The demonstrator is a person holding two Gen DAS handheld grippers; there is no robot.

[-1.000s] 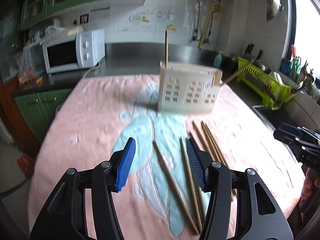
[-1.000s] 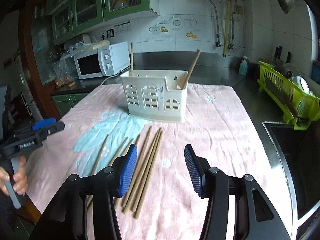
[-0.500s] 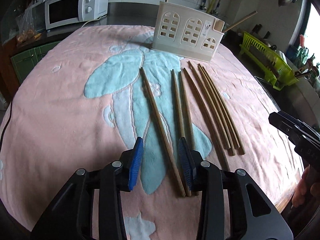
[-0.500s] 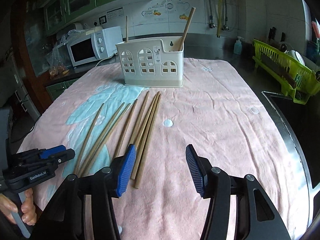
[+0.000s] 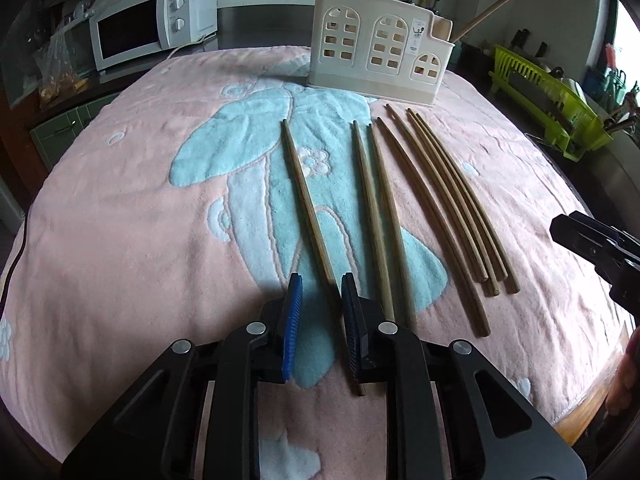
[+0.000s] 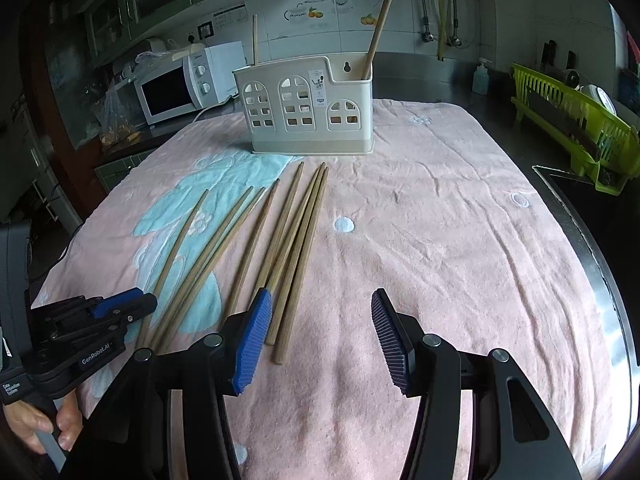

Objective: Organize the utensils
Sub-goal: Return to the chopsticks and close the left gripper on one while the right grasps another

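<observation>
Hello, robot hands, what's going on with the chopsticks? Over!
Left gripper closing around leftmost chopstick. Right gripper open, empty, above towel. Two chopsticks already in holder. Nothing blocking.

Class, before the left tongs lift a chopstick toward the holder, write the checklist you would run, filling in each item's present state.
1. Leftmost wooden chopstick lies between the left tongs: ok.
2. Pads pressing on it: not ok, the jaws are closing, with a gap on the blue pad's side.
3. Only one chopstick between the pads: ok.
4. Right tongs open and holding nothing: ok.
5. Cream plastic utensil holder upright on the pink towel: ok.
6. Free room inside the holder: cannot tell.
</observation>
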